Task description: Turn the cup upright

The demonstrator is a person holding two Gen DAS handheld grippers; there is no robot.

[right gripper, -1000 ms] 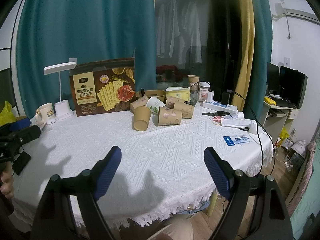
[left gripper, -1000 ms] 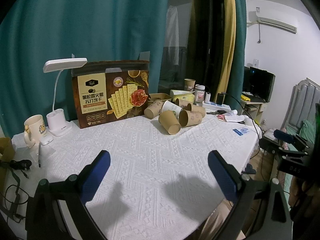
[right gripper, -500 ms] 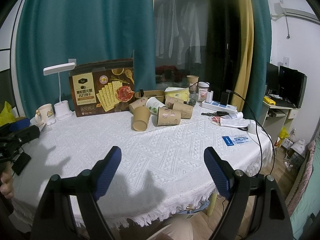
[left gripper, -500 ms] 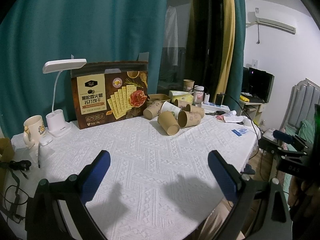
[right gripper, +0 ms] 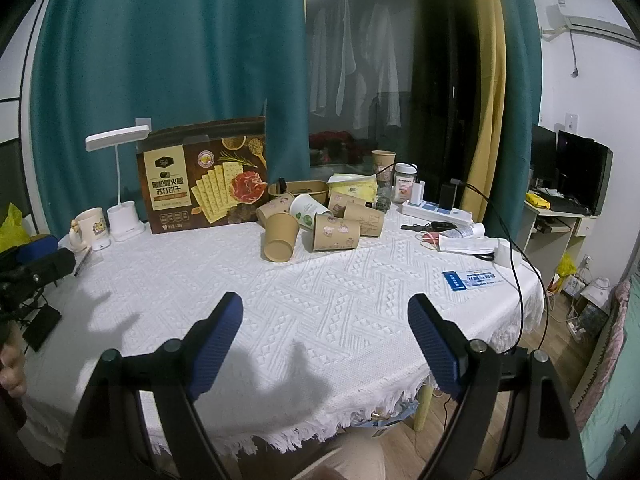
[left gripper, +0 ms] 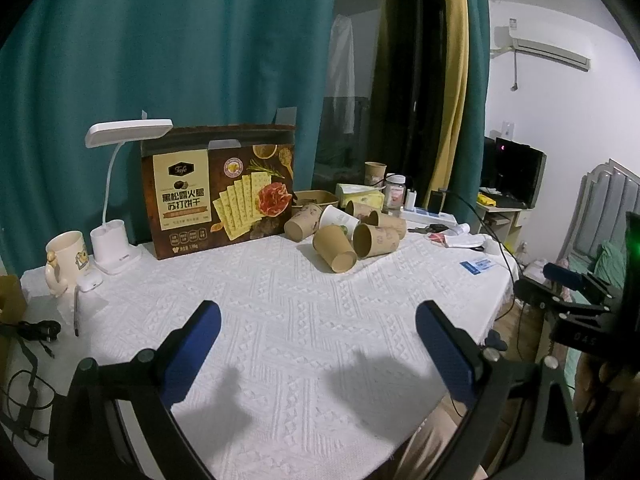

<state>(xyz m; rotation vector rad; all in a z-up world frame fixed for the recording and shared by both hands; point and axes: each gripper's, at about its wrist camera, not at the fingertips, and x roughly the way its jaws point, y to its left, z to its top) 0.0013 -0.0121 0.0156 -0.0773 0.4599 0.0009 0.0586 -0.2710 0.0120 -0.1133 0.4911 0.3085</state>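
Cups (right gripper: pixel 316 226) look bit farther than before. Both claws, left (left gripper: pixel 318 344) and right (right gripper: pixel 326 334), wide open, empty. Cups lie tipped far ahead on table (right gripper: pixel 340 320). None upright yet.

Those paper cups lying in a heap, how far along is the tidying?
Nothing looks done: the paper cups lie tipped over near the cracker box. Nothing is in hand; the left claw and right claw hang open above the tablecloth. Reaching, gripping and flipping all remain.
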